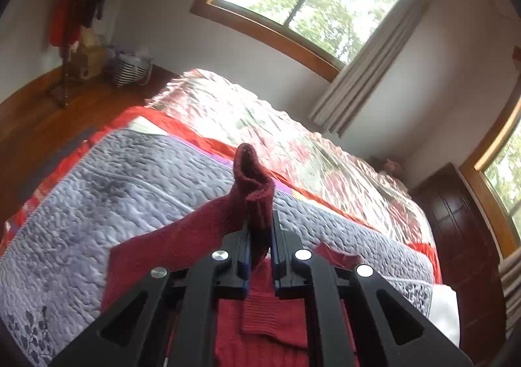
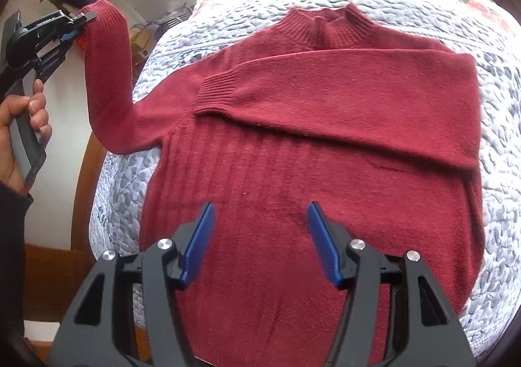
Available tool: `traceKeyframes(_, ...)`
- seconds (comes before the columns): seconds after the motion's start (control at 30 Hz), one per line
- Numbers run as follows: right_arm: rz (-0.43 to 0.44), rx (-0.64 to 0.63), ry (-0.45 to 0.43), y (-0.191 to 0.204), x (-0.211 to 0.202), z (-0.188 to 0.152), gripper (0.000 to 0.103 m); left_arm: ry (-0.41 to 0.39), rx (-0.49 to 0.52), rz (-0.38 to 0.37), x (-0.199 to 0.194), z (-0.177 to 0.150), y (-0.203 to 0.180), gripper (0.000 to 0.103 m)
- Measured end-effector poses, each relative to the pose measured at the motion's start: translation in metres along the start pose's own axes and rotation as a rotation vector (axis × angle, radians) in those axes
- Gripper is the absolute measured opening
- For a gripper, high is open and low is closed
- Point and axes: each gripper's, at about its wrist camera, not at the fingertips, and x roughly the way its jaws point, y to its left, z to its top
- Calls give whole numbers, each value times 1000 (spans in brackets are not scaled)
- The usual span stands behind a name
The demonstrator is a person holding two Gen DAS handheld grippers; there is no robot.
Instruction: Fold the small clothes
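A bedroom with wood-framed windows holds a bed (image 2: 456, 24) under a pale quilted cover, where a dark red knit sweater (image 2: 309, 171) lies flat, collar at the far end and hem nearest. Closest, the right gripper (image 2: 260, 243) hovers over the lower body of the sweater, jaws spread wide and grasping nothing. Farther on, one sleeve already lies folded across the chest, its ribbed cuff pointing left. At the far left, the left gripper (image 1: 260, 236) is clenched on the cuff of the other sleeve (image 2: 107, 73), lifting it off the bed edge; that sleeve's length runs up from the shoulder. The fold probably carries it rightward across the chest, with the left hand (image 2: 22, 125) nearer.
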Motion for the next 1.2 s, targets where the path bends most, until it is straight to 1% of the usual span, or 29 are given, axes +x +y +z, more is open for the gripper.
traceKeyframes(0.07,-25,10,-13,-17,-5,2,60,59,31,-37,29,-20,-32,9)
traceKeyframes(0.13,-28,45,-20,-37,-9,5,60,124,60,-61,58,-42,-56,9)
traceKeyframes(0.2,-25,94,-27,-58,-12,9,61,193,72,-87,86,-67,-75,9)
traceKeyframes(0.3,-8,156,-34,-87,-13,15,61,289,102,-97,123,-107,-98,9)
traceKeyframes(0.43,74,239,-25,-116,-9,28,64,402,135,-81,160,-157,-114,9)
traceKeyframes(0.5,125,284,-36,-128,-9,38,73,439,145,-66,170,-174,-114,9)
traceKeyframes(0.53,155,298,-37,-132,-8,45,75,450,147,-61,173,-180,-113,10)
traceKeyframes(0.6,223,323,-33,-139,-5,60,76,477,146,-72,178,-188,-110,16)
traceKeyframes(0.63,265,338,-27,-142,-1,67,76,486,145,-80,178,-189,-109,26)
traceKeyframes(0.67,302,359,-22,-145,4,75,76,488,148,-91,175,-190,-108,40)
traceKeyframes(0.73,366,403,-13,-150,13,89,76,478,165,-101,165,-188,-108,54)
traceKeyframes(0.77,389,417,-1,-151,20,96,74,476,177,-103,159,-188,-108,59)
traceKeyframes(0.8,402,421,14,-150,28,104,68,478,179,-107,153,-186,-106,61)
traceKeyframes(0.83,429,420,26,-147,34,109,64,480,169,-110,147,-184,-101,63)
traceKeyframes(0.87,467,425,45,-145,45,116,56,481,155,-113,140,-183,-96,64)
traceKeyframes(0.9,492,435,63,-144,54,121,53,485,142,-115,131,-183,-90,64)
traceKeyframes(0.97,511,443,91,-140,73,129,53,488,133,-119,112,-180,-81,66)
traceKeyframes(1.03,519,452,120,-137,90,135,53,486,127,-118,89,-179,-68,70)
traceKeyframes(1.2,535,455,160,-123,118,147,53,487,100,-88,43,-183,-40,71)
